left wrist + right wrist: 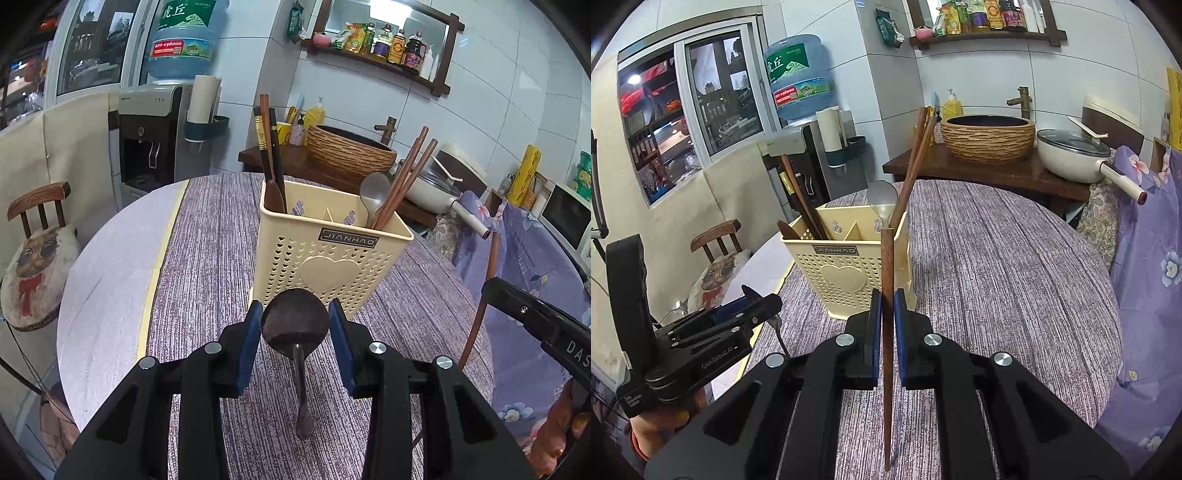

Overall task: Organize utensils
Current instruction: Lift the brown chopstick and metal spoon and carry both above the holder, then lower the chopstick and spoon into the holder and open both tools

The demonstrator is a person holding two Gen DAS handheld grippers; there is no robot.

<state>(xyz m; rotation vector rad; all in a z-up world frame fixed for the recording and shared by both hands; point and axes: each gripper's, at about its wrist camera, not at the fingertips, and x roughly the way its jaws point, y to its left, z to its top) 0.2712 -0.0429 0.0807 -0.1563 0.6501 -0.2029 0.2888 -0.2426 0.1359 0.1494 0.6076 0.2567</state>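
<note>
A cream perforated utensil holder stands on the purple tablecloth. Its left compartment has dark chopsticks and a wooden spoon; its right one has a metal spoon and brown chopsticks. My left gripper is shut on the bowl of a dark wooden spoon, handle hanging down, just in front of the holder. My right gripper is shut on a brown chopstick held upright, near the holder's right front corner. The left gripper also shows at the left of the right wrist view.
The round table has a bare pale strip left of the cloth. A wooden chair stands left of it. Behind are a sideboard with a woven basin and a white pan. Flowered purple fabric lies to the right.
</note>
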